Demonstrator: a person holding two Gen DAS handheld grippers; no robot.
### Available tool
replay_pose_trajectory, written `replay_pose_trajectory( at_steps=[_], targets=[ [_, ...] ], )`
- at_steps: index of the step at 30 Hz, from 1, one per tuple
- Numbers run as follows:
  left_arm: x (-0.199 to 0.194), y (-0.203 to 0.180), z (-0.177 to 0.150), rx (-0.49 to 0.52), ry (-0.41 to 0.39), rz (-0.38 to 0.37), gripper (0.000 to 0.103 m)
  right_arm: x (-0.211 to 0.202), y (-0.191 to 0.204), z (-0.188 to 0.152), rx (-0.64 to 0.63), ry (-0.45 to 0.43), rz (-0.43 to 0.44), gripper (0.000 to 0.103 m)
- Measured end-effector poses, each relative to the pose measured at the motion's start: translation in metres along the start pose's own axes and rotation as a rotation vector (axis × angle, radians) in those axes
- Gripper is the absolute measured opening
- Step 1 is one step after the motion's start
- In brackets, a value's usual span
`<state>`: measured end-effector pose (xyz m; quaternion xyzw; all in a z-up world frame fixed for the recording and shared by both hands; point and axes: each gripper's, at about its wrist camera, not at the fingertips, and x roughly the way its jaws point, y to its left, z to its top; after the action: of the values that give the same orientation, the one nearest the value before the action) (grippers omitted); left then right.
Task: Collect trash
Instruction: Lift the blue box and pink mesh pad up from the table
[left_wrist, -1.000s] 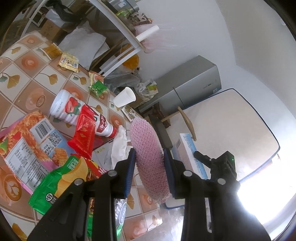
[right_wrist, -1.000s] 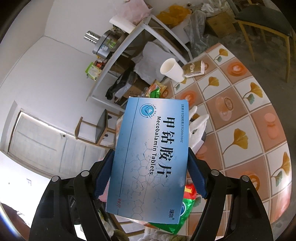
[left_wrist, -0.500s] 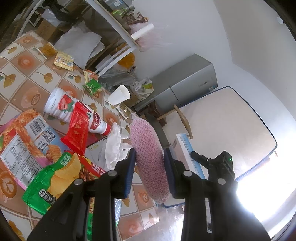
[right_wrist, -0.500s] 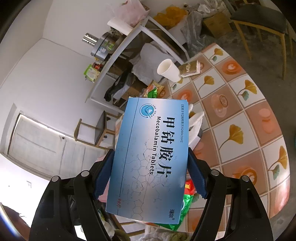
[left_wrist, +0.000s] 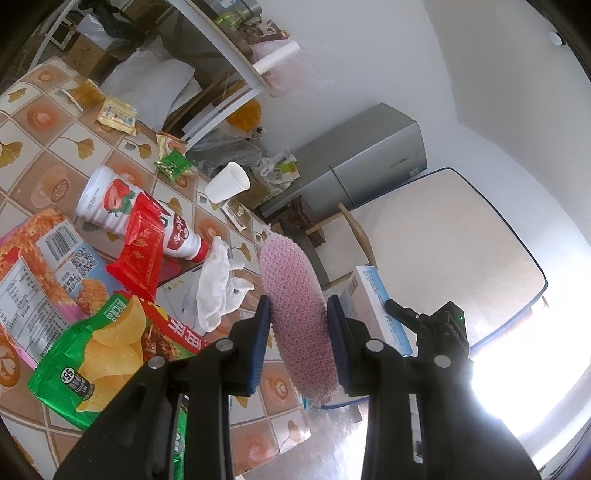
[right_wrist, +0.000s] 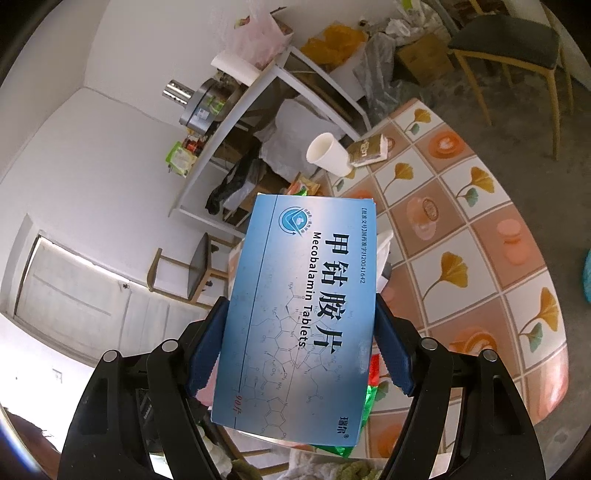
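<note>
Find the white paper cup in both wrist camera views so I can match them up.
Left wrist view: white paper cup lies tipped over, upper middle, at the table's far edge beyond the strawberry bottle.
Right wrist view: cup sits upper middle, above the blue medicine box.
Shared landmark: the brown sachet beside the cup.

Left tool (left_wrist: 298, 325) clamped narrow, right tool (right_wrist: 301, 332) clamped wide, both angled downward.
</note>
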<state>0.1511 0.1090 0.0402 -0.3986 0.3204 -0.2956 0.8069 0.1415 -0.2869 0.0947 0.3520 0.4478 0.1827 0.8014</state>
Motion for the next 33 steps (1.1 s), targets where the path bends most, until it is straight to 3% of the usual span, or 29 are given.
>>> replay_pose_trajectory(
  at_steps=[33],
  targets=[
    [0.0001,0.0015,0.001,0.0,-0.004,-0.016,0.03,-0.0075,-0.0004,-0.0024,0.004,-0.019,-0.003,0.071]
  ],
)
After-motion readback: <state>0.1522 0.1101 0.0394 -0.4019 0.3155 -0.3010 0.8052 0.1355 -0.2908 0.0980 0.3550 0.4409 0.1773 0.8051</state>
